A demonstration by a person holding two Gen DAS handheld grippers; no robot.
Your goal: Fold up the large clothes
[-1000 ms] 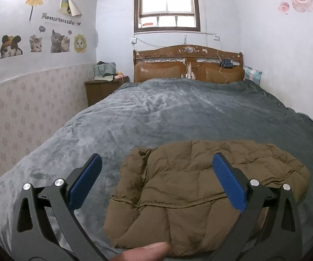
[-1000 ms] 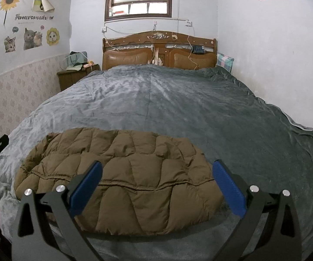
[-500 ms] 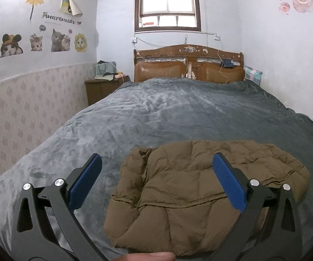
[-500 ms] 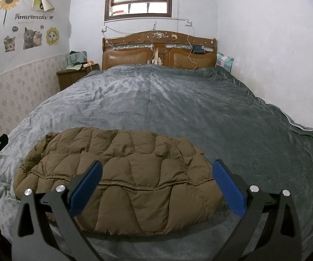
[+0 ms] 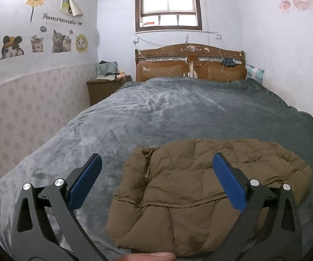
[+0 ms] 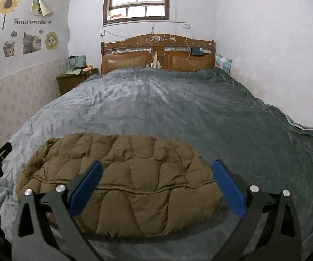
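Already bundled, the brown jacket [image 5: 202, 187] lay crosswise on the bed [image 5: 156, 117], long axis left to right. I held my left gripper [image 5: 156, 183] and right gripper [image 6: 156, 184] above its near edge, jaws wide and empty, neither clearly nearer.

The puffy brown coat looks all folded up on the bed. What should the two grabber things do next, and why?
Probably just back away a little and leave it. The brown coat already lies as a compact folded bundle on the grey blanket. The left gripper and the right gripper are both open and hold nothing, and no loose sleeve shows that would need tucking.
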